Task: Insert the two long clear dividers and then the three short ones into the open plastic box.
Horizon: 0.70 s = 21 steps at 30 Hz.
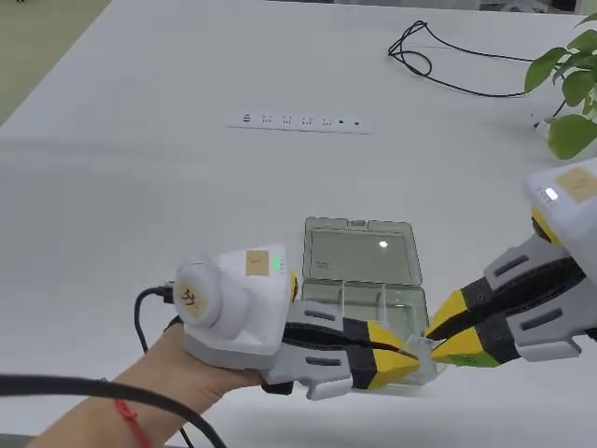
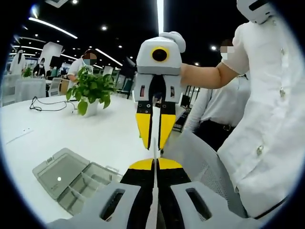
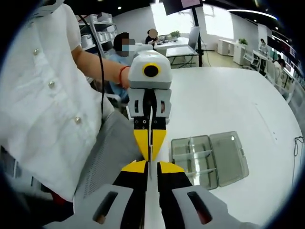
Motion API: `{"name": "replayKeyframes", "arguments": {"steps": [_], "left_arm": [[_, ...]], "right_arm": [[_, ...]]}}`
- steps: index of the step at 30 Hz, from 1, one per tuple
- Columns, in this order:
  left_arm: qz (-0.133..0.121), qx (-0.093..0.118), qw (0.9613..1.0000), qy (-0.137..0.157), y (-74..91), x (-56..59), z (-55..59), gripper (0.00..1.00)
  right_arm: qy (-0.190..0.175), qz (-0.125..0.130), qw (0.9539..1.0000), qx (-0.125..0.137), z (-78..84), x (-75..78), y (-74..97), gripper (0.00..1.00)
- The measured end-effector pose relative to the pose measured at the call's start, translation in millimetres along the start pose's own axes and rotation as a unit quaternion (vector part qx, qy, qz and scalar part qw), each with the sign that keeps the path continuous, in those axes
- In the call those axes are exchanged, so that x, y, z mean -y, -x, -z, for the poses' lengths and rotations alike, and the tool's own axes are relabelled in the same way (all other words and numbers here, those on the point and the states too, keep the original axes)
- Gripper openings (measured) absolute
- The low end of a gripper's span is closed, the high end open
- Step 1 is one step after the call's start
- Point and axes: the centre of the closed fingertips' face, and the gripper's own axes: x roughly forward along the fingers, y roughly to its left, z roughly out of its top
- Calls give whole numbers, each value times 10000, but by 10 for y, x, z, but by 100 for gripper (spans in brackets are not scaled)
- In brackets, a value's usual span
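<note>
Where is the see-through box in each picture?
Head view: the plastic box sits low in the middle, lid open, just behind the yellow tips.
Left gripper view: bottom left.
Right gripper view: lower right.
Shared landmark: the left tongs and right tongs meet tip to tip beside the box, pinching what looks like a clear divider.

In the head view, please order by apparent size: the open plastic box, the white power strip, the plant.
1. open plastic box
2. plant, cut by the picture edge, so unsure
3. power strip, long but thin, farther away
</note>
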Motion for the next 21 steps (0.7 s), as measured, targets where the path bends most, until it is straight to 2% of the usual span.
{"name": "replayKeyframes", "arguments": {"steps": [7, 21], "left_arm": [[12, -12, 10000, -71, 9, 2, 10, 0], [-23, -3, 10000, -91, 13, -14, 35, 0]], "right_arm": [[-30, -104, 9999, 15, -7, -47, -28, 3], [-5, -139, 9999, 21, -6, -52, -48, 3]]}}
